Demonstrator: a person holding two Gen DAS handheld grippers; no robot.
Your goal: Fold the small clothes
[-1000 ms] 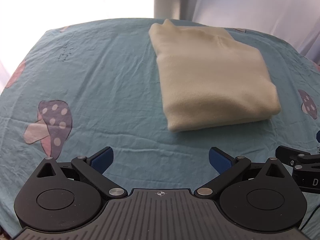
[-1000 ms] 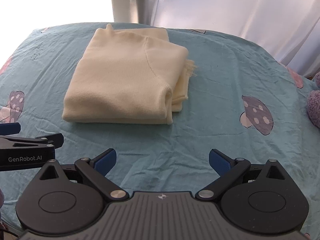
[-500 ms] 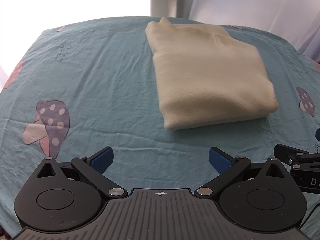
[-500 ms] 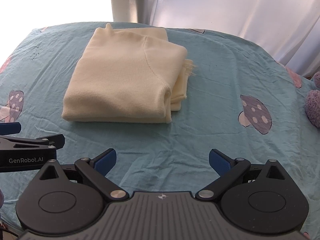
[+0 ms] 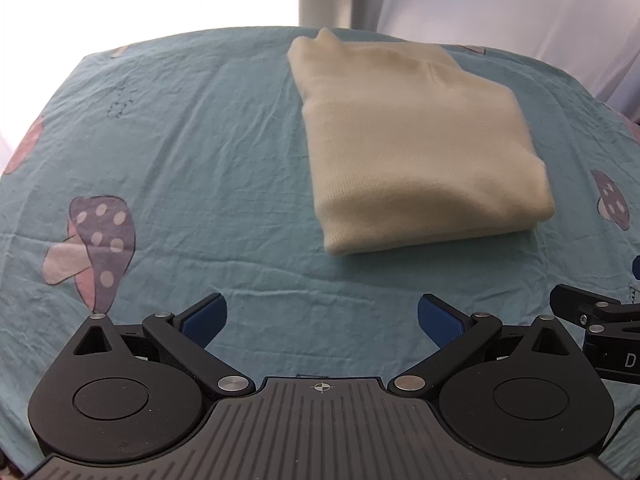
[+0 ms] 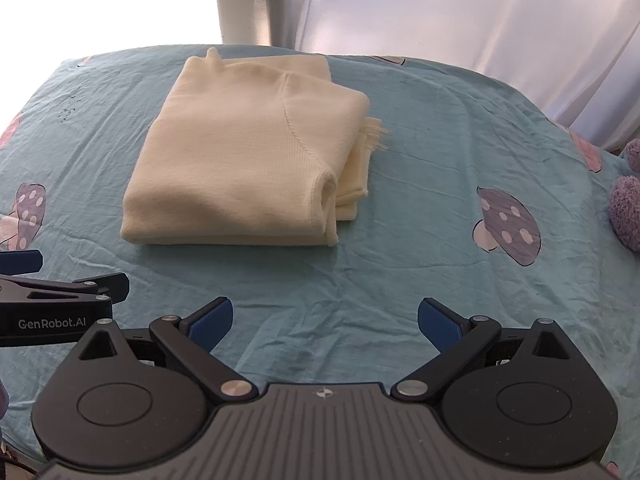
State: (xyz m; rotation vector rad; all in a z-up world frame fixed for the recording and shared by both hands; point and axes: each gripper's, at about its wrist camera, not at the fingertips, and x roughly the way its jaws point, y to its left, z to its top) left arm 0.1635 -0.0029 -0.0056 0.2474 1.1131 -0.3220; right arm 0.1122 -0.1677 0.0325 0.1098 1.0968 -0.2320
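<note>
Cream knit sweater [image 6: 248,160] lies folded into a thick, neat rectangle on the far middle of the table, resting flat on a teal cloth [image 6: 420,184] printed with spotted mushrooms. Its folded layers show along the right edge, where a frayed bit of fabric sticks out, and a small corner pokes up at the far side. In the left wrist view the same sweater [image 5: 416,148] sits ahead and to the right.

Both claws hover low over the cloth on the near side of the sweater, apart from it and holding nothing. The left gripper [image 5: 322,320] has its blue-padded fingers spread wide, and so does the right gripper [image 6: 325,320]. The two tools sit side by side, each seeing the other's finger at the edge of its view.

White curtains [image 6: 460,12] hang behind the table, with a bright window to the left, and a fuzzy purple object [image 6: 626,212] lies at the far right edge of the cloth
</note>
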